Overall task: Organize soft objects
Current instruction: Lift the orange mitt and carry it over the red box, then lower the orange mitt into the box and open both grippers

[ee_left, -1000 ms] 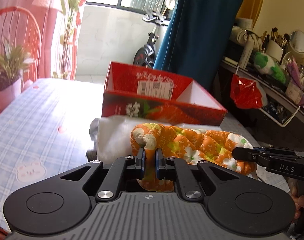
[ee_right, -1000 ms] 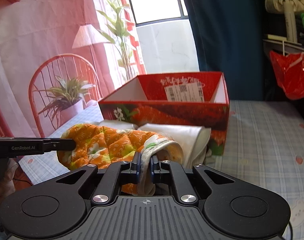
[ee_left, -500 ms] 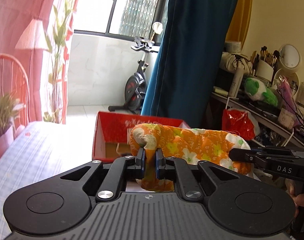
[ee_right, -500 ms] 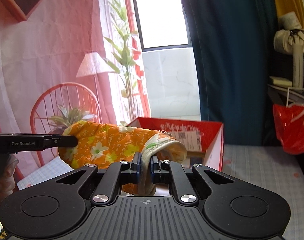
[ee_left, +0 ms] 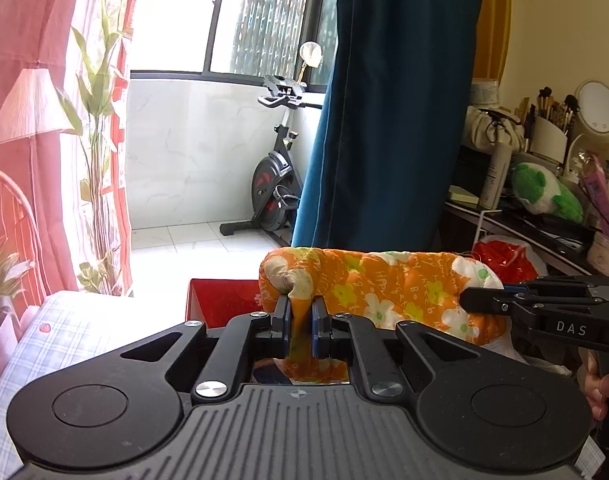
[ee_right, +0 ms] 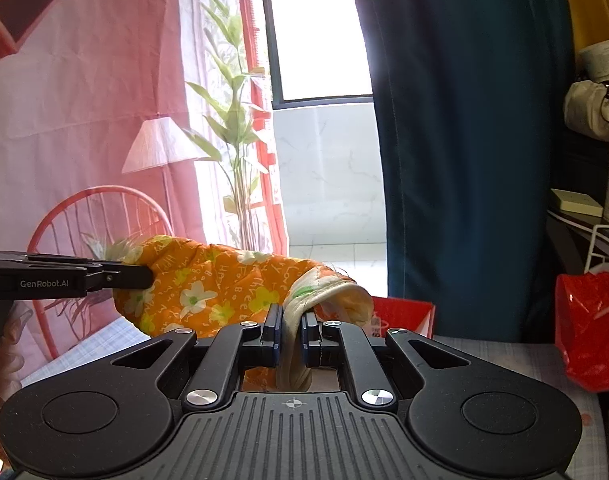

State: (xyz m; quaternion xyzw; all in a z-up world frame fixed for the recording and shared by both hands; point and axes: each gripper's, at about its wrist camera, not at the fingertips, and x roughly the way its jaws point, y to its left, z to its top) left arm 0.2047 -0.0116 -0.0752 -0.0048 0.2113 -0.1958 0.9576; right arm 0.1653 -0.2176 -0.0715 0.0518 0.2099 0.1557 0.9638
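Observation:
An orange flowered quilt roll [ee_left: 388, 286] hangs in the air between both grippers. My left gripper [ee_left: 301, 320] is shut on its left end. My right gripper [ee_right: 290, 332] is shut on its right end, where the white lining shows [ee_right: 324, 292]. Each gripper shows in the other's view: the right one [ee_left: 470, 300] at the roll's right end and the left one [ee_right: 146, 276] at its left end. The red cardboard box [ee_left: 220, 300] lies below and beyond the roll; only its top edge shows, also in the right wrist view [ee_right: 404, 314].
A checked blue bedsheet [ee_left: 60, 332] covers the bed under the box. A blue curtain [ee_left: 384, 100] hangs behind. A cluttered shelf with a green plush toy [ee_left: 544, 194] and a red plastic bag [ee_right: 588, 328] stands at the right. An exercise bike [ee_left: 272, 184] stands by the window.
Both grippers have lifted the orange roll up off the white folded cloth and the bed. The red box has sunk low in both views and the white cloth is out of view.

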